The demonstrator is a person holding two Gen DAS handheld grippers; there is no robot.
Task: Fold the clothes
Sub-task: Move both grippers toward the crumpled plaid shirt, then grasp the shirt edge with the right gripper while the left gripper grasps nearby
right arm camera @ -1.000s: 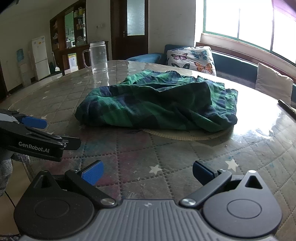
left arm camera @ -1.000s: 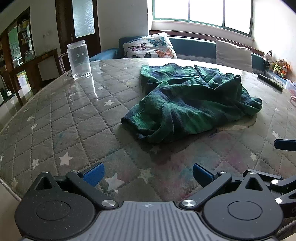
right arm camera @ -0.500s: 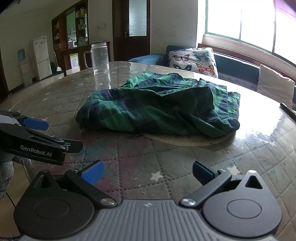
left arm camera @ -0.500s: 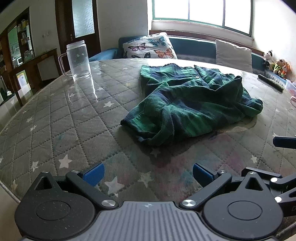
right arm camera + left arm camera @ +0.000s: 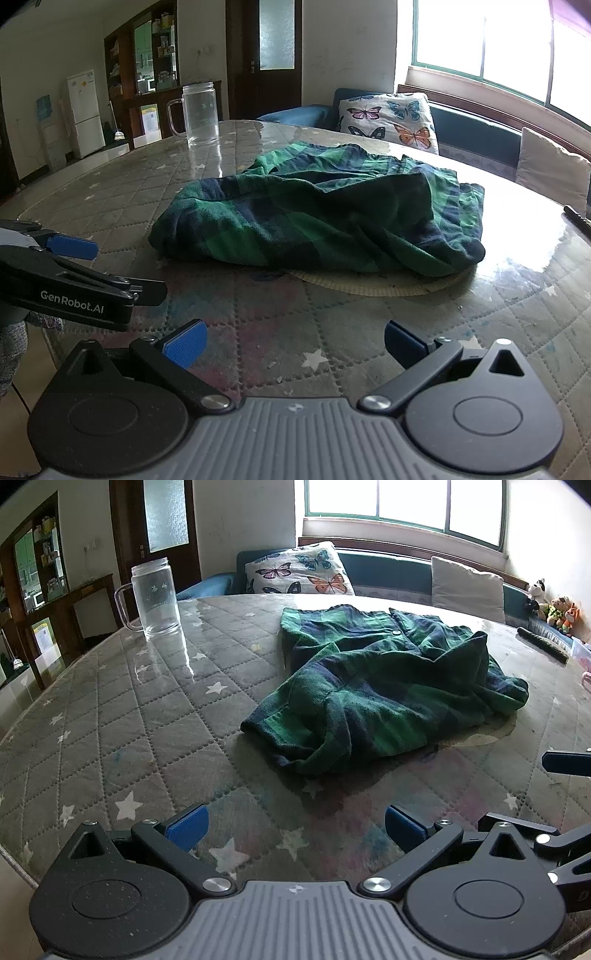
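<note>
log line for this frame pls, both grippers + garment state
phase: approach | left gripper: open, empty | right gripper: open, empty | green plaid shirt: crumpled heap on table, unfolded, untouched | glass mug: upright, apart from shirt

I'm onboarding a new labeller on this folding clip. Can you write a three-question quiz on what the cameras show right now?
1. True or false: the left tongs already grip the shirt.
2. Which item stands upright at the table's far left? A) jar B) kettle C) vase
3. Fill in: the shirt partly covers a round ____ under it.

Key: 1 false, both the left and right tongs are open, short of the crumpled shirt; 2 A; 3 mat.
</note>
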